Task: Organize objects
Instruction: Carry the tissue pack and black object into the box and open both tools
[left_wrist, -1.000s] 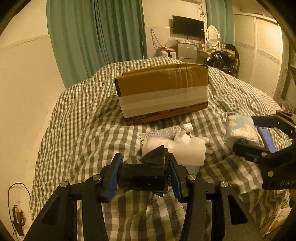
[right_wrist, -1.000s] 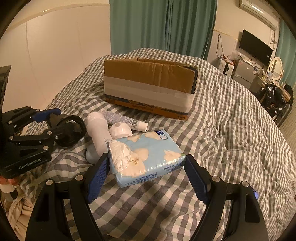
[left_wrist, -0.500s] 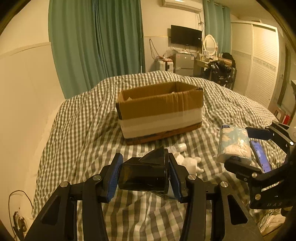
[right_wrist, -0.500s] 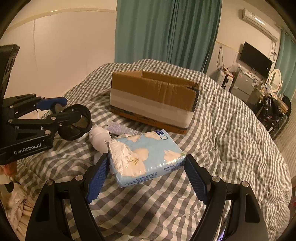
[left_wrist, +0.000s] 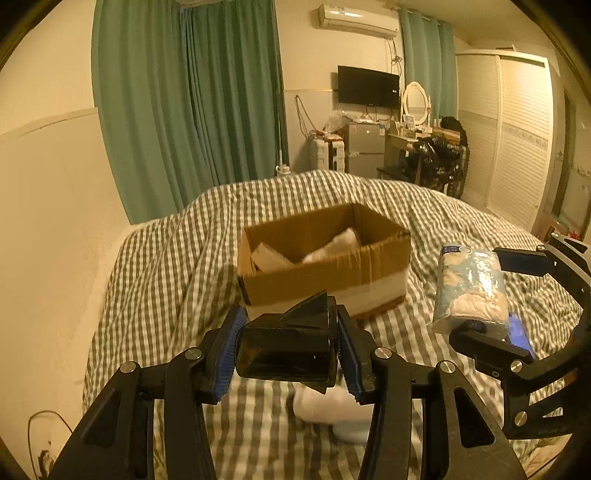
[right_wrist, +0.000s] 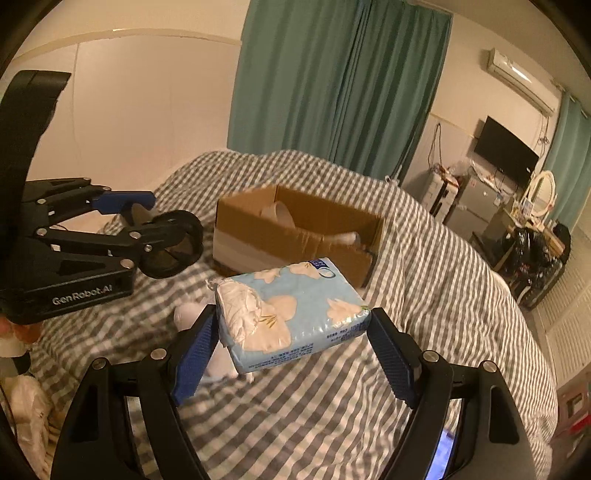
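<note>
My left gripper (left_wrist: 288, 350) is shut on a black round container (left_wrist: 286, 354), held in the air above the bed; it also shows at the left of the right wrist view, black container (right_wrist: 171, 249). My right gripper (right_wrist: 291, 339) is shut on a light blue tissue pack (right_wrist: 291, 314), also lifted, seen in the left wrist view as the tissue pack (left_wrist: 469, 288). An open cardboard box (left_wrist: 325, 273) stands on the checked bedspread beyond both grippers, with white items inside. The same cardboard box (right_wrist: 295, 236) sits ahead of the tissue pack.
A white soft toy (left_wrist: 332, 410) lies on the bedspread (left_wrist: 166, 277) below the left gripper, partly hidden. Green curtains (left_wrist: 184, 110), a wall TV (left_wrist: 367, 85) and a cluttered desk (left_wrist: 424, 147) stand beyond the bed. Pale wall at the left.
Both grippers have risen with their loads. The box's inside now shows from above, and the tube and white toy on the bed have dropped low or out of view.
</note>
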